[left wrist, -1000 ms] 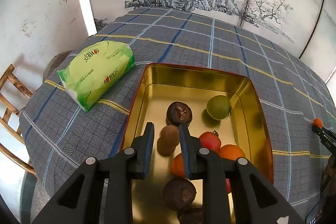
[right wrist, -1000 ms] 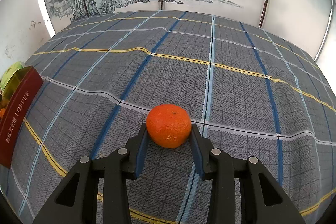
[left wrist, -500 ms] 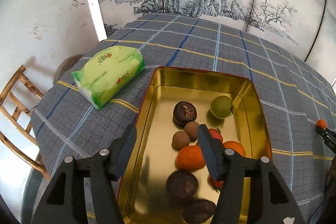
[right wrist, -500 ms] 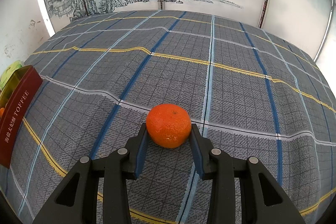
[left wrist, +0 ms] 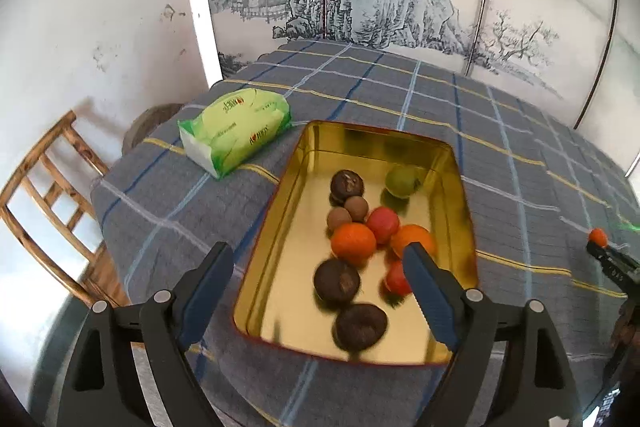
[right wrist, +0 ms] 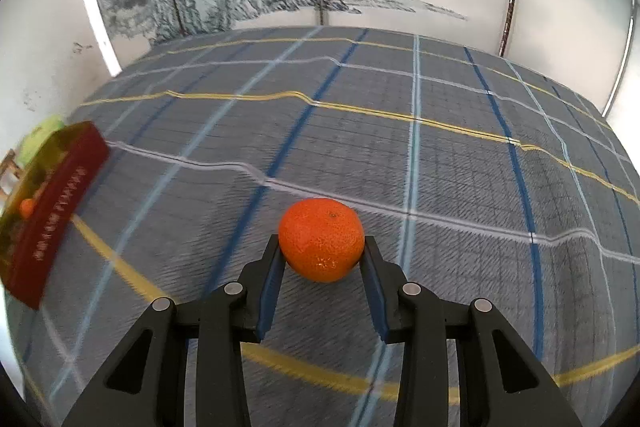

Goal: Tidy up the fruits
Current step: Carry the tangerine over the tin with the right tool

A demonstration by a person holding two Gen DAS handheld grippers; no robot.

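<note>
Tangerine (right wrist: 321,239) clamped in right tongs (right wrist: 322,263); left tongs (left wrist: 318,267) opening, empty, hiding blurred tin (left wrist: 466,219) fruit.

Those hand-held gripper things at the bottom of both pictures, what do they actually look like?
Both look alike. The left hand-held gripper and the right hand-held gripper are matte black plastic frames with triangular cut-outs and round silver rivets. Each ends in two fingers faced with ribbed dark blue pads. No cables, markings, sleeves or hands show.

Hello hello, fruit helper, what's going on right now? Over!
Left gripper opening, nothing between its fingers, above the gold tin of fruit. Right gripper shut on the mandarin over the checked tablecloth. Nothing in the way.
</note>
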